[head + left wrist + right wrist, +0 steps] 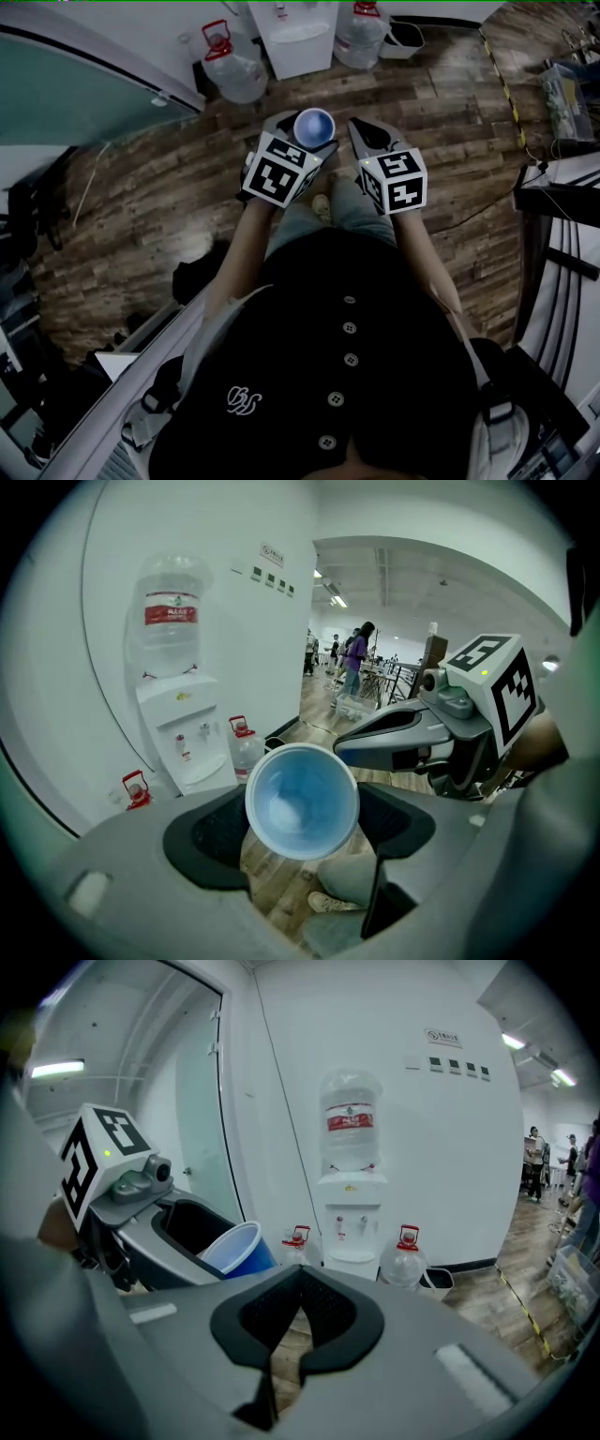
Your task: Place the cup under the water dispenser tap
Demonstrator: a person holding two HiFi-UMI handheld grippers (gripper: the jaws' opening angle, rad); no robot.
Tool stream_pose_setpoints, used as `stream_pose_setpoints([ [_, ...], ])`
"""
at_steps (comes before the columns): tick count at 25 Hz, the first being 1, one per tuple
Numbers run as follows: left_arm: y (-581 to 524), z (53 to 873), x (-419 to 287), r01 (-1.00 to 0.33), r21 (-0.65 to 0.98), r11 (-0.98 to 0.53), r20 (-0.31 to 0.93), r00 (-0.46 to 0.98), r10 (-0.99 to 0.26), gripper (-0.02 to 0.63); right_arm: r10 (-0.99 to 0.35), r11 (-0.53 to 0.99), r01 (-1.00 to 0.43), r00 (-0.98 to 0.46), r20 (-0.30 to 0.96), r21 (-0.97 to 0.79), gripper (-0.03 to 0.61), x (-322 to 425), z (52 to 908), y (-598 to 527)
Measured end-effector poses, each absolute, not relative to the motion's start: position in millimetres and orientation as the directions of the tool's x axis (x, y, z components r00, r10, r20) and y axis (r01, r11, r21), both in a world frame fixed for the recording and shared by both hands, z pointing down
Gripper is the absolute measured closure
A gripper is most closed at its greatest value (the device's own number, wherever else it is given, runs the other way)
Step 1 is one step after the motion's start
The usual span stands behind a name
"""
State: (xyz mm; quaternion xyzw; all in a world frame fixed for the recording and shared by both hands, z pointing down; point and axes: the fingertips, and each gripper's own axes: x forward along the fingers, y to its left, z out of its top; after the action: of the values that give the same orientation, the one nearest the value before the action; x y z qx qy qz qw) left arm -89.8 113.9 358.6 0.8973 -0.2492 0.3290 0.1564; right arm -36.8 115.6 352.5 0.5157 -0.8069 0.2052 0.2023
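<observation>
One part looks done: the cup (pixel 314 126) is picked up and carried in front of the person's chest. The left gripper (pixel 302 829) has its fingers set wide, one on each side of the blue wall and pressing on it, with the cup's open mouth facing up. At the cup's 3 o'clock, just beside it, the right gripper (pixel 300 1283) has its fingers drawn together on nothing, so it seems to have no part in the carry. Bare wood floor (pixel 169 187) lies beyond both. At the cup's 12 o'clock, well apart from it, the dispenser (pixel 302 37) stands against the white wall, with spare bottles on the floor at its 9 o'clock (pixel 230 66) and 3 o'clock (pixel 361 33). The taps (pixel 352 1224) show in the right gripper view as two small knobs above a shelf, with nothing under them. What is left, by my reading, is most of the task: closing the gap, setting the cup upright on that shelf beneath a tap, and letting go.
</observation>
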Motion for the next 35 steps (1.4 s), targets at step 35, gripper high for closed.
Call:
stream_pose_setpoints([
  [35, -128, 355, 3, -0.624, 0.092, -0.776, 0.671, 0.615, -0.415, 0.252, -0.705, 0.526, -0.846, -0.489, 0.513, -0.083, 0.578, 45, 346, -132],
])
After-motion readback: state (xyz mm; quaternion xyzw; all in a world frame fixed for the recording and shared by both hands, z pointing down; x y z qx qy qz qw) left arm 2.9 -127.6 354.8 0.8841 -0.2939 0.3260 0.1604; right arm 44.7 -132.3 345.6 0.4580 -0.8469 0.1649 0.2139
